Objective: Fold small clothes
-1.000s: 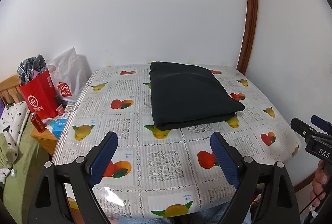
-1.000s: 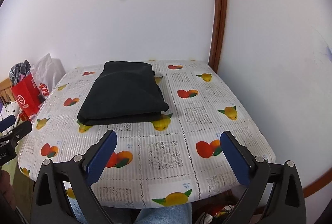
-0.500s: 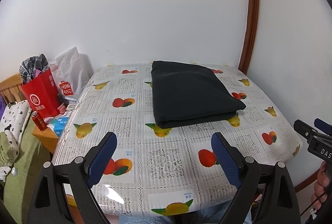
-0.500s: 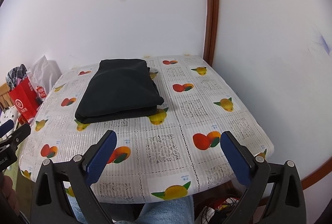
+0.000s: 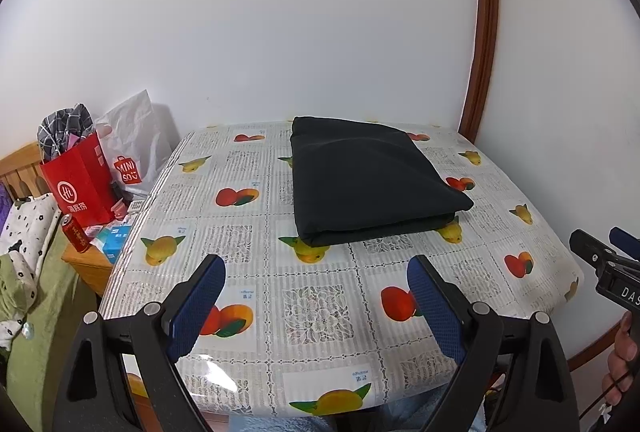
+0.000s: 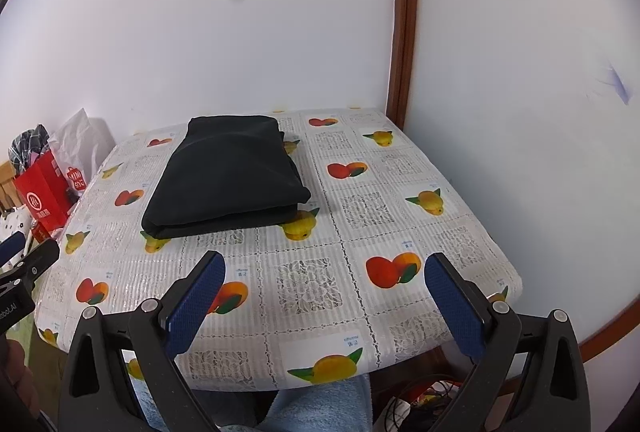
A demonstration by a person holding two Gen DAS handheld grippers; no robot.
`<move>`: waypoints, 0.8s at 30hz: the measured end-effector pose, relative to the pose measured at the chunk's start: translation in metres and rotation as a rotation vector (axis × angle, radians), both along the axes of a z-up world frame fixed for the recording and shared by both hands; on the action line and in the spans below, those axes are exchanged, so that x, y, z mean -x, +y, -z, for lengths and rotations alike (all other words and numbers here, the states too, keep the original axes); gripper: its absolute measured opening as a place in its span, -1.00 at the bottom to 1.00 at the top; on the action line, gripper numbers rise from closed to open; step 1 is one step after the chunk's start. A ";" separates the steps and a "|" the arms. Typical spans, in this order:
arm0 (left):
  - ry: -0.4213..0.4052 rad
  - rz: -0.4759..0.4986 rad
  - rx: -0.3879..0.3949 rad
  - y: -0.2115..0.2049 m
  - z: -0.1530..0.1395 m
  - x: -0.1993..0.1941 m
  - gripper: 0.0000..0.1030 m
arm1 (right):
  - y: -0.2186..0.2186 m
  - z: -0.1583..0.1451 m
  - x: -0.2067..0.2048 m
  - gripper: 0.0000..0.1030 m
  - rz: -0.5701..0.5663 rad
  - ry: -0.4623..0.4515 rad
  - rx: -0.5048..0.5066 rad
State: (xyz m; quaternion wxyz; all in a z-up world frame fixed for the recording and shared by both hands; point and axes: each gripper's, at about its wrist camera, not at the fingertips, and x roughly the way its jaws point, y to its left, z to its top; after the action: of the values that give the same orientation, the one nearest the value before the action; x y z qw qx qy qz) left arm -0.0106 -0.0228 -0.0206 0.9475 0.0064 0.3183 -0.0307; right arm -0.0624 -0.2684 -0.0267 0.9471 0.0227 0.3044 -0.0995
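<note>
A black garment (image 5: 368, 179) lies folded into a neat rectangle on the far half of the table (image 5: 312, 308), which has a fruit-print cloth. It also shows in the right wrist view (image 6: 228, 175). My left gripper (image 5: 316, 276) is open and empty, held above the table's near edge, well short of the garment. My right gripper (image 6: 324, 272) is open and empty, also back over the near edge. Each gripper shows at the side of the other's view.
White walls close the table at the back and right, with a brown door frame (image 5: 480, 31) in the corner. Left of the table stand a red paper bag (image 5: 78, 183), a white Miniso bag (image 5: 128, 147) and a low wooden stand with small items.
Both grippers have drawn back and up a little from the table; the right view has swung slightly. The folded garment has not moved. Both stay open.
</note>
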 end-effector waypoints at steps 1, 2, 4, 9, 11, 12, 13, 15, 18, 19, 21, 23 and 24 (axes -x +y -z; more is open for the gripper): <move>0.000 0.001 0.001 0.000 0.000 0.000 0.79 | 0.000 0.000 0.000 0.92 0.003 -0.001 0.001; 0.000 -0.002 0.001 0.000 0.000 0.000 0.79 | 0.000 0.000 0.000 0.92 0.004 -0.001 0.001; 0.000 -0.002 0.002 0.000 0.000 -0.001 0.79 | 0.000 -0.001 0.001 0.92 0.006 -0.002 0.000; 0.005 -0.004 0.004 0.002 0.002 -0.001 0.79 | 0.000 -0.001 0.002 0.92 0.004 -0.006 0.000; 0.005 -0.006 0.005 0.003 0.002 -0.001 0.79 | 0.000 -0.001 0.003 0.92 0.003 -0.007 -0.001; 0.006 -0.005 0.007 0.003 0.002 -0.001 0.79 | 0.000 -0.001 0.003 0.92 0.003 -0.007 -0.001; 0.008 -0.003 0.009 0.003 0.002 -0.001 0.79 | 0.000 -0.001 0.003 0.92 0.004 -0.007 -0.002; 0.010 -0.005 0.011 0.004 0.002 -0.001 0.79 | 0.001 -0.002 0.003 0.92 0.006 -0.008 -0.002; 0.010 -0.003 0.014 0.004 0.002 -0.001 0.79 | 0.002 -0.002 0.003 0.92 0.003 -0.008 -0.001; 0.010 -0.004 0.014 0.004 0.002 -0.001 0.79 | 0.002 -0.002 0.003 0.92 0.003 -0.008 -0.001; 0.011 -0.002 0.013 0.004 0.003 -0.001 0.79 | 0.003 -0.002 0.003 0.92 -0.003 -0.008 -0.002; 0.013 -0.005 0.013 0.003 0.003 -0.002 0.79 | 0.003 -0.002 0.003 0.92 -0.005 -0.007 -0.002; 0.013 -0.005 0.014 0.004 0.003 -0.002 0.79 | 0.004 -0.002 0.003 0.92 -0.004 -0.008 -0.001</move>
State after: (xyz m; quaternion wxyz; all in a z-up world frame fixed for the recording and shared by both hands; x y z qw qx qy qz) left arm -0.0088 -0.0192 -0.0238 0.9454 -0.0014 0.3245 -0.0308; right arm -0.0652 -0.2646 -0.0247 0.9484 0.0231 0.3009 -0.0974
